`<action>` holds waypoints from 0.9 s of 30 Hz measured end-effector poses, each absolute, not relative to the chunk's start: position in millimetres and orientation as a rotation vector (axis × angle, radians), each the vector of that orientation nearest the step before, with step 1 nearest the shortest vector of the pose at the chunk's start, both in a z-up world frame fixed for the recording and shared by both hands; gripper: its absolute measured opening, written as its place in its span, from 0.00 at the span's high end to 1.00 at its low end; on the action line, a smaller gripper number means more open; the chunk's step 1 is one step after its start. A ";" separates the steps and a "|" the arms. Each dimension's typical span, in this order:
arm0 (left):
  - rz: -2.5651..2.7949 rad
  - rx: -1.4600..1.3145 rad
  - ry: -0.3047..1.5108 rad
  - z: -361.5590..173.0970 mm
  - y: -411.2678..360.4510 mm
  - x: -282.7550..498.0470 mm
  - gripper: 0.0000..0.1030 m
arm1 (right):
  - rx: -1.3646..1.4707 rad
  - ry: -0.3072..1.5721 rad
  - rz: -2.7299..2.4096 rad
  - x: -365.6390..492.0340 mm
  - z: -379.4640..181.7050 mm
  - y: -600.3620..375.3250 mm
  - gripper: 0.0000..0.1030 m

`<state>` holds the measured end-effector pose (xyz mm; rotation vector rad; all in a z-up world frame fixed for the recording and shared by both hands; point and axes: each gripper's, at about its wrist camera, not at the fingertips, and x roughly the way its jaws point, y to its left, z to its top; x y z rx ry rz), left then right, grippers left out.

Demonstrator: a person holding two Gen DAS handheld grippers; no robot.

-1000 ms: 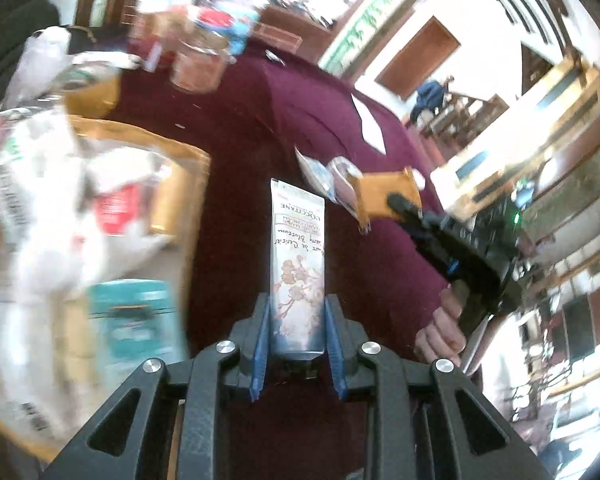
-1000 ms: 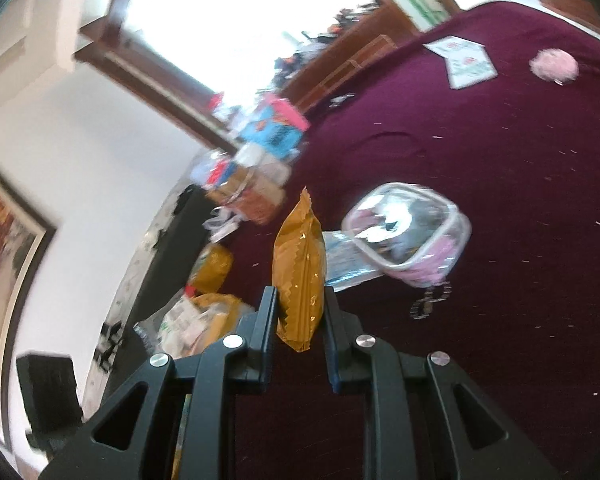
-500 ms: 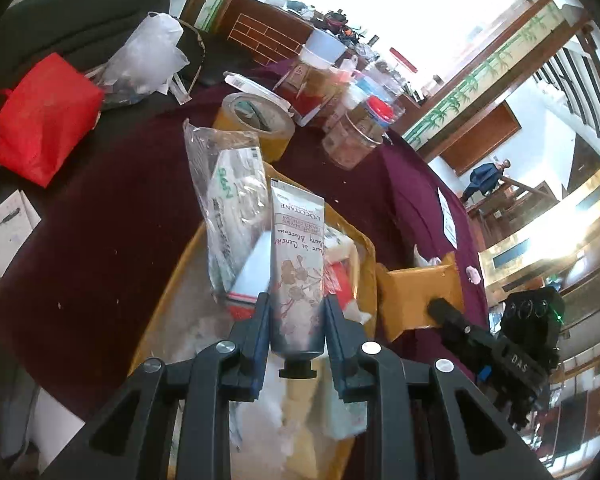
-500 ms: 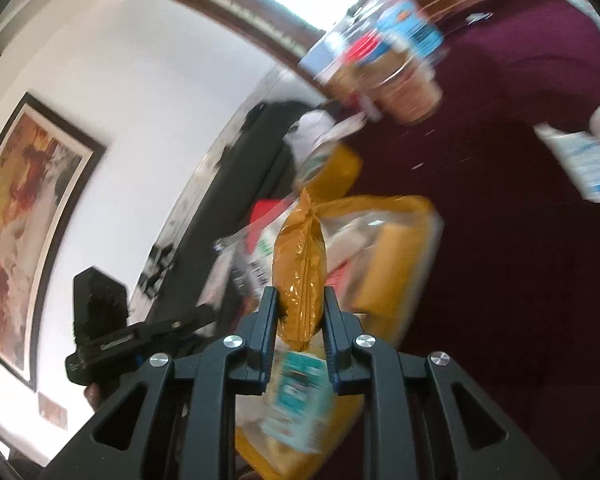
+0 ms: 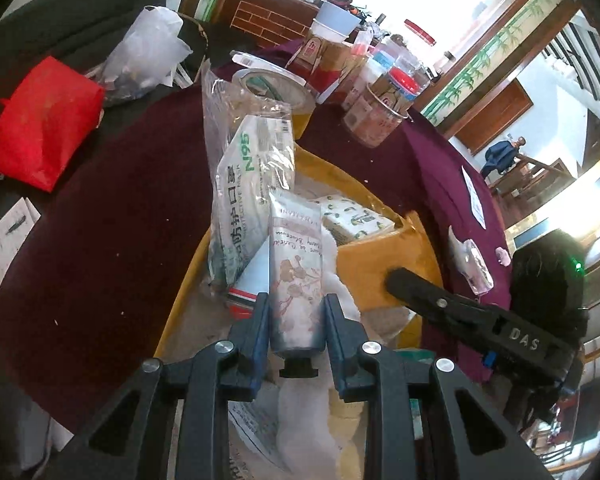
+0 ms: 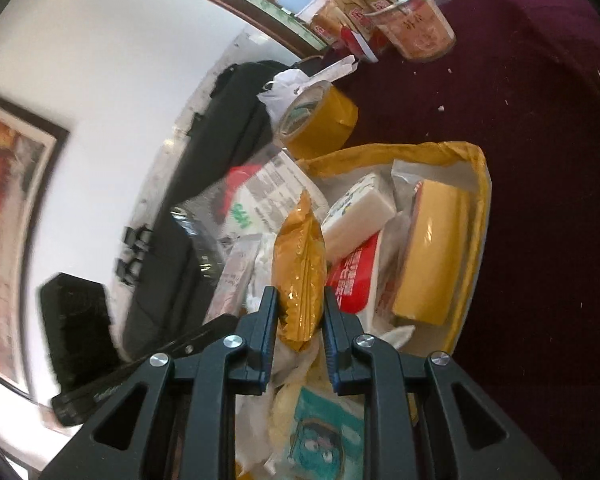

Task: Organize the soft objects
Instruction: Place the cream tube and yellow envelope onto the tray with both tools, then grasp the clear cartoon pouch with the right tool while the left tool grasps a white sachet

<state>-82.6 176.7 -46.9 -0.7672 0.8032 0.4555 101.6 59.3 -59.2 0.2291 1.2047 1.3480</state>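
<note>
**Two soft items held over the yellow bin, ready for release**

The placing step is in hand. A white floral-printed cream tube [image 5: 296, 280] is clamped in the left claw [image 5: 296, 322], and a crinkled gold foil snack packet [image 6: 299, 276] is pinched in the right claw [image 6: 299, 320]. Both are held above the yellow open-topped bin [image 6: 478, 216] on the maroon-covered desk [image 5: 100, 220], already crowded with an N95 mask packet [image 5: 248, 200] and tissue packs. Next, a lowering into free gaps and an opening of each claw seem called for.
</note>
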 end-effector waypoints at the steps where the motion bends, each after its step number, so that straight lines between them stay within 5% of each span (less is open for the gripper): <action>1: 0.453 -0.774 0.802 -48.1 177.3 -82.9 0.74 | 0.198 1.187 1.336 98.0 -57.7 62.8 0.78; 2: 0.449 -0.768 0.799 -46.8 176.1 -83.7 0.74 | 0.166 1.169 1.319 94.0 -55.7 65.8 0.77; 6: 0.436 -0.741 0.770 -40.9 166.4 -89.0 0.38 | 0.149 1.119 1.308 91.0 -48.9 57.4 0.36; 7: 0.443 -0.729 0.765 -39.1 163.9 -89.8 0.37 | 0.175 1.108 1.319 93.0 -46.9 50.8 0.30; 15: 0.458 -0.642 0.750 -24.9 128.0 -90.6 0.32 | 0.268 1.045 1.327 113.0 -33.4 -3.3 0.29; 27: 0.284 -0.585 0.784 -8.2 53.9 -34.8 0.16 | 0.240 0.932 1.135 199.2 -24.4 -112.5 0.07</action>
